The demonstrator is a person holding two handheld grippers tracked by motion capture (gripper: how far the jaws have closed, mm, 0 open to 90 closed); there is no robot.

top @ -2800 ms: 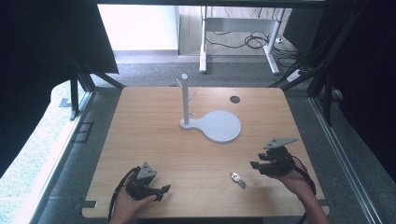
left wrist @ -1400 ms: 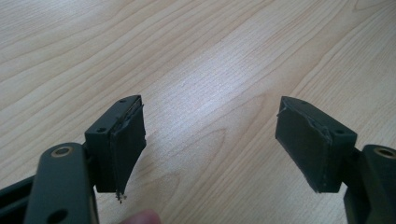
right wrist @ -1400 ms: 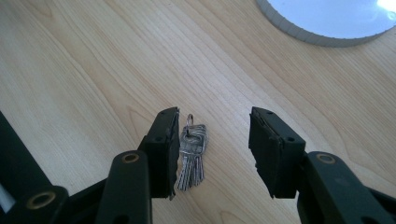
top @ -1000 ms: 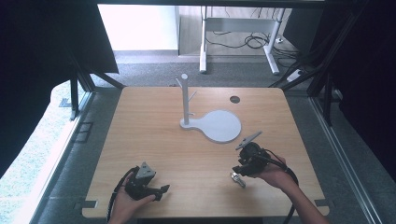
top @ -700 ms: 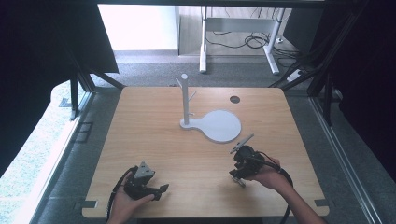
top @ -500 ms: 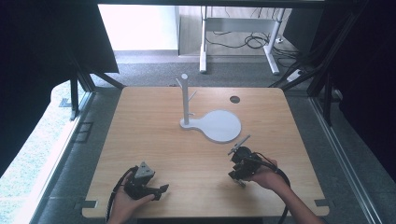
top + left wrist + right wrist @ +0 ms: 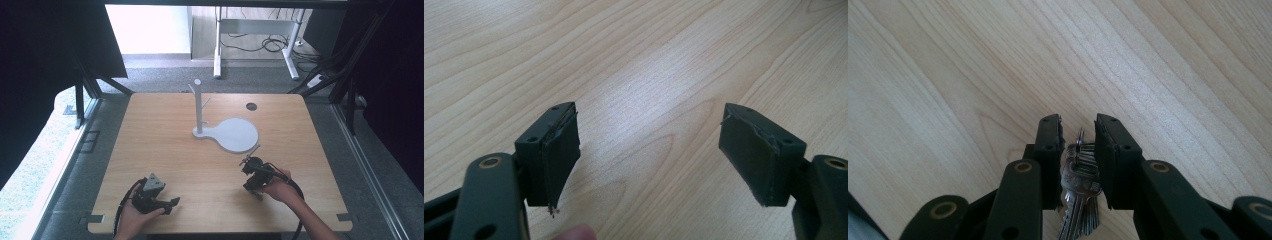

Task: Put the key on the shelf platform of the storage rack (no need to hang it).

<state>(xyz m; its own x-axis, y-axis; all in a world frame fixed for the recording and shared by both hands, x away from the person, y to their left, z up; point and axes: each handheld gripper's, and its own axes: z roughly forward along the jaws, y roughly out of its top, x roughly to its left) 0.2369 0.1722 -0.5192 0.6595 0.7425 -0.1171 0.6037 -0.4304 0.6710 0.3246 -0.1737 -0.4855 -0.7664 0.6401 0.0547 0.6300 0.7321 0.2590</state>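
A bunch of silver keys (image 7: 1079, 187) on a ring sits between the two black jaws of my right gripper (image 7: 1079, 127), which stand close on either side of it, just over the wooden table. In the high view the right gripper (image 7: 252, 188) points down at the front right of the table, with the keys (image 7: 258, 195) just showing under it. My left gripper (image 7: 174, 202) rests at the front left, open, its wide-apart jaws (image 7: 649, 150) holding nothing above bare wood.
A white stand with a post and pegs (image 7: 198, 107) rises from its round flat base (image 7: 235, 134) at the table's middle. A dark cable hole (image 7: 251, 106) lies at the back right. The table's front edge (image 7: 215, 232) is close to both hands.
The right gripper has moved left from the right edge to the keys, tipped down over them and closed its jaws around them. The left gripper has stayed put.
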